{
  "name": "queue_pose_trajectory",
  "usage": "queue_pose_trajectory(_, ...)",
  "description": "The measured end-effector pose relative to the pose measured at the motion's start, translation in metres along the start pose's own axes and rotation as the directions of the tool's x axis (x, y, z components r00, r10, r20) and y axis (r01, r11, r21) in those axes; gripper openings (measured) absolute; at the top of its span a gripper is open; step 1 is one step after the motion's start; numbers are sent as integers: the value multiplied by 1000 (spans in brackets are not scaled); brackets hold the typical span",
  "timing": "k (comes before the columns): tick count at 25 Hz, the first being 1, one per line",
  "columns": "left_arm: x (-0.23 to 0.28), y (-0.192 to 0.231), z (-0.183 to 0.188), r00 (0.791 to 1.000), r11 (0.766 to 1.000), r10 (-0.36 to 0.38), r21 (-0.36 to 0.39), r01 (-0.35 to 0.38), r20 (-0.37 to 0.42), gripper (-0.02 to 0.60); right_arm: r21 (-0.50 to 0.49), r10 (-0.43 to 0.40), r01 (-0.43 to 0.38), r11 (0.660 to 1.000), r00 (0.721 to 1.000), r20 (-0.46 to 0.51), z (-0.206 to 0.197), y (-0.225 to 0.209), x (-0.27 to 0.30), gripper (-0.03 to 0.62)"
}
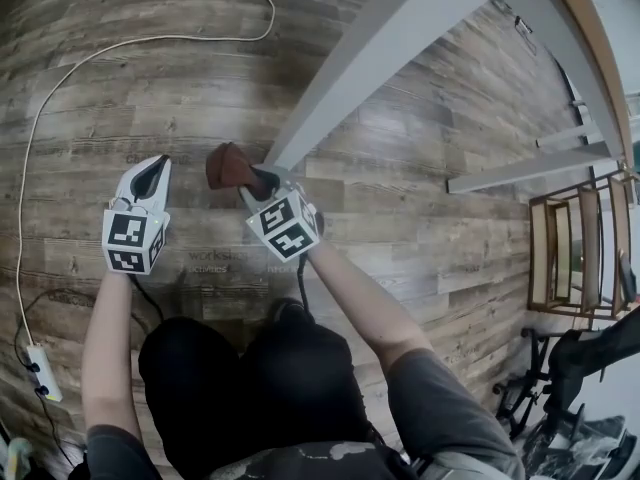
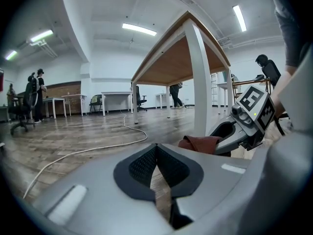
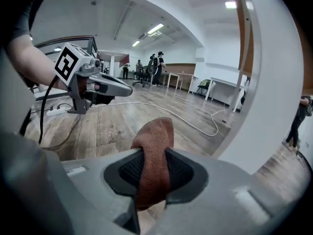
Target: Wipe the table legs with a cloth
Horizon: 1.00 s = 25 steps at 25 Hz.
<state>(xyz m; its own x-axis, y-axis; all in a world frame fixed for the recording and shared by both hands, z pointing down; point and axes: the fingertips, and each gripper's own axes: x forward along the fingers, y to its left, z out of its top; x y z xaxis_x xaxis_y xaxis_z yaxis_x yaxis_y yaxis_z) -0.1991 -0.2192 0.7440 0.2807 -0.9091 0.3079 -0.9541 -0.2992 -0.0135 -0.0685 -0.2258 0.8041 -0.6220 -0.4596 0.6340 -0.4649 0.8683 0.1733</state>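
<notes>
Right gripper [image 1: 252, 180] clamped on brown cloth [image 1: 228, 166], frame centre, just beside foot of white table leg [image 1: 340, 78]. Left gripper [image 1: 150, 178] closed, empty. We judge wiping is starting; next, press cloth against leg.

Cloth [image 3: 155, 136]: rust-brown terry, folded into a thick strip. You've got it pinched upright btwn the jaws of your R gripper [image 3: 154, 166]. Free end sticks out past the tips and curls over.

Table leg [image 1: 345, 73]: white, square-section, upright, foot on the wood floor [image 1: 120, 88].

Cloth sits low, just beside the leg's foot, on its L side in head view. Contact w/ the leg: can't tell.
</notes>
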Motion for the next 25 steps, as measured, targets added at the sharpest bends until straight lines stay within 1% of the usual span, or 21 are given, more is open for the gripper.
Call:
queue_pose_trajectory(3,-13,4,29,1000,1000,22,4,-22,0,18,-3,26,-26,1000,999,26,32,-2,-17,91)
queue_pose_trajectory(6,-31,4,58,998,998,57,-13,-57,-10,18,-23,72,-71,997,997,43,65,3,-40,91)
queue_pose_trajectory(9,-50,0,87,994,994,104,-30,-104,-15,18,-46,105,-102,994,993,58,98,10,-66,91)
queue_pose_trajectory(12,-72,2,122,987,986,163,-46,-163,-11,18,-40,133,-131,991,989,68,135,16,-93,91)
queue_pose_trajectory(14,-90,3,145,980,977,199,-79,-200,-16,18,-28,158,-156,987,985,63,157,18,-115,91)
queue_pose_trajectory(17,-121,1,181,971,964,236,-116,-238,-34,18,-36,190,-188,981,980,63,193,20,-152,91)
queue_pose_trajectory(19,-145,-1,207,965,955,258,-138,-263,-52,18,-34,204,-202,979,977,61,218,22,-176,91)
queue_pose_trajectory(21,-170,-1,238,960,943,276,-178,-282,-58,18,-26,210,-209,978,976,56,245,25,-201,91)
queue_pose_trajectory(23,-198,1,270,953,927,296,-224,-301,-59,18,-16,215,-214,977,975,62,278,28,-227,91)
queue_pose_trajectory(25,-229,2,302,945,902,323,-284,-326,-60,18,9,208,-209,978,975,74,310,31,-256,91)
